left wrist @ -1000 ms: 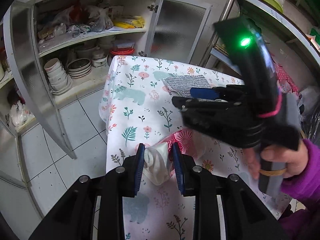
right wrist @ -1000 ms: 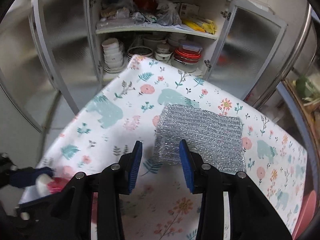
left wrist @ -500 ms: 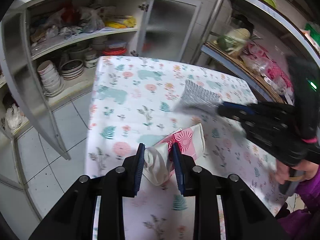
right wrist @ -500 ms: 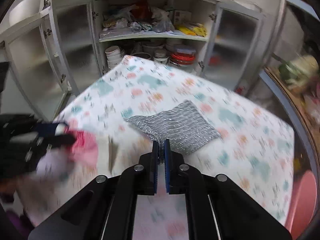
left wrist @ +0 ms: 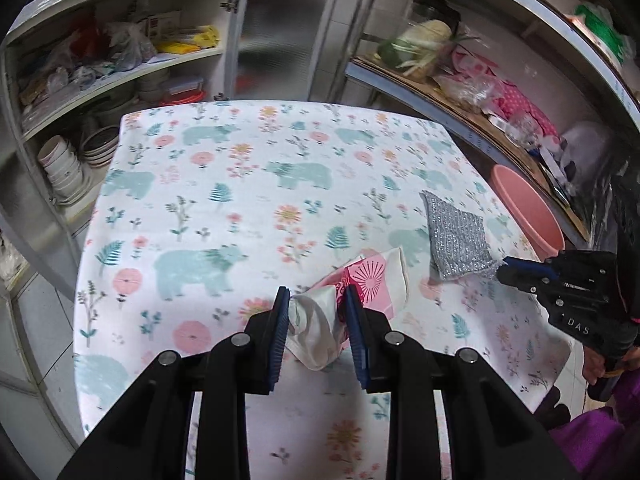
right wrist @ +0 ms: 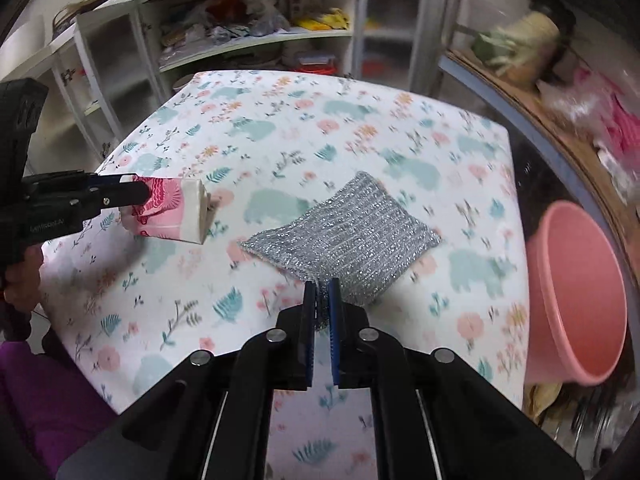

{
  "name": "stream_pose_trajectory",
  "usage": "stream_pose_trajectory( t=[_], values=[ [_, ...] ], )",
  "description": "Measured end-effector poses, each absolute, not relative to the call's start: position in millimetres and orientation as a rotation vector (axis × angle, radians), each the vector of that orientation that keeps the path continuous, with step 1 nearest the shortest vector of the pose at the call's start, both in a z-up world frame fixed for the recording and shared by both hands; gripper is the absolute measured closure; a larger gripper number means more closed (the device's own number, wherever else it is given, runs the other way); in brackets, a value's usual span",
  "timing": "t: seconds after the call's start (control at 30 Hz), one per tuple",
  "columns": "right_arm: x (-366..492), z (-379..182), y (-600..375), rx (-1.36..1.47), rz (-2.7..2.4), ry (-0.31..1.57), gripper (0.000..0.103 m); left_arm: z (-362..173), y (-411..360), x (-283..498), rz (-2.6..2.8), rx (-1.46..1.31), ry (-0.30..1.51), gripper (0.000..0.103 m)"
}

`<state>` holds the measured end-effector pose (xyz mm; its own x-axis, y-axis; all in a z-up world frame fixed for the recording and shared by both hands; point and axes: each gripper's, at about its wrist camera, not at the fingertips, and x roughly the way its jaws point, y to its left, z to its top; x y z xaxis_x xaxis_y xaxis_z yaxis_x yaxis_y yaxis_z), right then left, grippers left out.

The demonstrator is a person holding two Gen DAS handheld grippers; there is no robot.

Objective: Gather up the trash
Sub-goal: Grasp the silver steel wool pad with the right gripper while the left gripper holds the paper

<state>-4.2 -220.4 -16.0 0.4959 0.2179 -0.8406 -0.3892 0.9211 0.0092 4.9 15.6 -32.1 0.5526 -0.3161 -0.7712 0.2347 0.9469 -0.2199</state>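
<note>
My left gripper (left wrist: 318, 304) is shut on a pink-and-white paper bag (left wrist: 372, 280), held by its crumpled white end just above the flowered tablecloth (left wrist: 224, 208). In the right wrist view the same bag (right wrist: 168, 210) hangs from the left gripper (right wrist: 134, 192) at the table's left side. My right gripper (right wrist: 321, 300) is shut on the near corner of a silver glittery scouring cloth (right wrist: 348, 232), the rest of which trails over the table. From the left wrist view that cloth (left wrist: 456, 240) stretches out from the right gripper (left wrist: 506, 270) at the right edge.
A pink plastic basin (right wrist: 576, 300) stands beside the table on the right, below a cluttered shelf (left wrist: 480, 80). An open cupboard (left wrist: 100, 92) with bowls and bags lies behind the table. A person's purple sleeve (left wrist: 600, 440) shows at the lower right.
The right gripper shut on the silver cloth's corner and dragged it toward the near right side of the table. The left gripper carried the bag to the right over the cloth.
</note>
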Motion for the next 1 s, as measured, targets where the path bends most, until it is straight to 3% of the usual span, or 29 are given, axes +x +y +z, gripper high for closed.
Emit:
stream_pose_trajectory(
  t=[0.23, 0.37, 0.67, 0.8, 1.0],
  values=[
    [-17.2, -13.6, -243.8, -0.128, 0.326, 1.017, 0.086, -29.9, 6.0, -1.7, -0.354, -0.041, 0.944, 0.075],
    [-22.8, -10.2, -254.7, -0.084, 0.32, 1.034, 0.068, -32.2, 3.4, -2.8, -0.364, -0.011, 0.964, 0.07],
    [-18.5, 0.4, -265.0, 0.014, 0.292, 1.018, 0.055, -35.4, 4.8, 4.5, -0.367, 0.02, 0.968, 0.058],
    [1.2, -11.2, -263.8, 0.058, 0.235, 1.052, 0.054, -38.5, 2.4, 8.5, -0.386, 0.036, 0.971, 0.052],
    [23.8, -34.7, -254.0, 0.067, 0.182, 1.116, 0.054, -41.7, -0.1, 11.6, -0.404, 0.031, 0.972, 0.052]
  ],
)
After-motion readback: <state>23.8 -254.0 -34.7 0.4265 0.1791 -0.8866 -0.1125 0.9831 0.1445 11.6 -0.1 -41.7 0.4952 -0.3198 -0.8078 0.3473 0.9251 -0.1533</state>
